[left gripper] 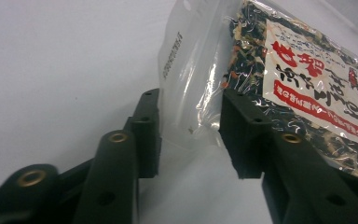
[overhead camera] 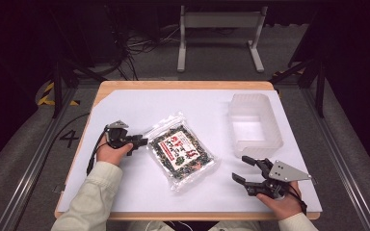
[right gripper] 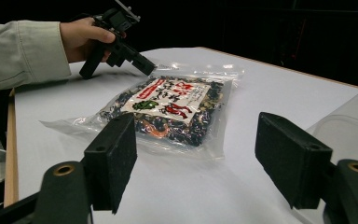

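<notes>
White table (overhead camera: 139, 192) — both tongs (left (overhead camera: 141, 141), right (overhead camera: 244, 169)) gaping beside snack bag (overhead camera: 181, 152).

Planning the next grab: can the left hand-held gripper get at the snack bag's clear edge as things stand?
Probably yes. The left hand-held gripper is open with the snack bag's clear edge already between its jaws, nothing blocking on the white table.

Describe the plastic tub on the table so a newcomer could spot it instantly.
Start at the white sheet covering the wooden table, then look to its far right side. There stands a translucent rectangular plastic tub, open-topped and empty, beyond the right gripper. Unlike the flat clear food packet with the red and white label lying mid-table, it is rigid, colourless and has raised walls.
</notes>
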Available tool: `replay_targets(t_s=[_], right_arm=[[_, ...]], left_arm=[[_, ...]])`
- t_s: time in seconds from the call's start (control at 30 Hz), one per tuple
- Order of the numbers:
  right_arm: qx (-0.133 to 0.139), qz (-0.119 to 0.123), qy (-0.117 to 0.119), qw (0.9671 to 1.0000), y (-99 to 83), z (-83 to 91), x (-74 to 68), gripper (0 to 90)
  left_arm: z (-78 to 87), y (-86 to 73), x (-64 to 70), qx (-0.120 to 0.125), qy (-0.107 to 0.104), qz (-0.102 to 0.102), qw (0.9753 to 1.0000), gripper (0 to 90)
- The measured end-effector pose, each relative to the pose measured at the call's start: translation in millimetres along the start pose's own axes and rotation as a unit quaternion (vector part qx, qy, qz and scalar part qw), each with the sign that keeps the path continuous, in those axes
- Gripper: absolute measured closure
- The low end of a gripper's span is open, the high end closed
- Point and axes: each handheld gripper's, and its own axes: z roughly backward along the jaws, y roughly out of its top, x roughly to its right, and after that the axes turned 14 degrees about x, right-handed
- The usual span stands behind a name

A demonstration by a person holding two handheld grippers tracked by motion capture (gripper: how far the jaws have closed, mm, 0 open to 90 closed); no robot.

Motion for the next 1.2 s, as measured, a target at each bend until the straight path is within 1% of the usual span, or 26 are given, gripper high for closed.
replay_targets(t_s=[0.03,0.2,0.23,0.27,0.3,0.43,0.47,0.5,0.53,0.63,0.77,0.83,0.97,1.07,1.1,1.13,1.17,1.2], right_arm=[[0.000,0.000,0.001,1.0000,0.0,0.0,-0.1,29.9],[0.000,0.001,0.001,1.0000,0.2,0.1,-0.2,29.9],[0.000,0.001,0.001,1.0000,0.1,0.1,-0.3,29.9],[0.000,0.001,0.002,1.0000,0.1,0.1,-0.3,29.9],[-0.001,0.001,0.002,1.0000,0.1,0.1,-0.3,29.9],[0.000,0.001,0.002,1.0000,0.3,0.4,-0.3,29.9],[0.000,0.001,0.002,1.0000,0.3,0.4,-0.3,29.9],[-0.001,0.001,0.002,1.0000,0.3,0.4,-0.2,29.9],[-0.001,0.001,0.002,1.0000,0.3,0.4,-0.3,29.9],[0.000,0.001,0.003,1.0000,0.4,0.4,-0.4,29.9],[0.000,0.002,0.003,1.0000,0.5,0.6,-0.2,29.9],[0.000,0.003,0.003,1.0000,0.9,1.0,-0.2,29.9],[0.000,0.004,0.001,1.0000,1.3,1.3,0.2,30.0],[0.001,0.004,0.002,1.0000,1.8,1.3,0.0,30.1],[0.002,0.004,0.001,1.0000,1.9,1.2,-0.1,30.2],[0.002,0.004,0.001,1.0000,2.1,1.2,-0.1,30.3],[0.002,0.004,0.001,1.0000,2.2,1.1,-0.1,30.4],[0.002,0.004,0.001,1.0000,2.2,1.0,-0.2,30.6]], left_arm=[[-0.4,0.1,0.6,-0.001,0.001,-0.005,1.0000,65.4],[0.1,-0.3,1.8,0.001,0.002,-0.006,1.0000,70.0],[0.6,-0.3,1.7,0.004,0.005,-0.010,0.9999,71.7],[1.1,-0.3,1.7,0.000,0.011,-0.016,0.9998,76.6],[0.6,-0.5,2.3,-0.005,0.010,-0.018,0.9998,80.1],[-0.3,-0.4,5.8,-0.009,0.017,-0.037,0.9991,82.0],[-0.5,-0.5,6.2,-0.008,0.018,-0.040,0.9990,82.8],[-0.3,-0.8,7.2,-0.009,0.019,-0.038,0.9990,83.6],[-0.3,-0.7,7.3,-0.009,0.018,-0.044,0.9989,85.2],[0.1,-0.7,7.8,-0.006,0.014,-0.050,0.9986,89.1],[0.7,-0.8,8.2,-0.002,0.016,-0.048,0.9987,89.5],[1.9,-0.6,7.5,0.001,0.011,-0.049,0.9987,89.5],[4.8,1.4,10.3,0.012,0.010,-0.048,0.9987,89.6],[9.4,5.7,13.5,0.034,0.007,-0.052,0.9981,89.7],[11.7,7.9,15.1,0.044,0.004,-0.052,0.9976,89.7],[13.6,9.6,15.9,0.050,0.000,-0.056,0.9972,89.7],[15.1,10.9,16.3,0.057,0.000,-0.059,0.9966,89.7],[17.9,12.7,17.7,0.064,-0.002,-0.055,0.9964,89.7]])
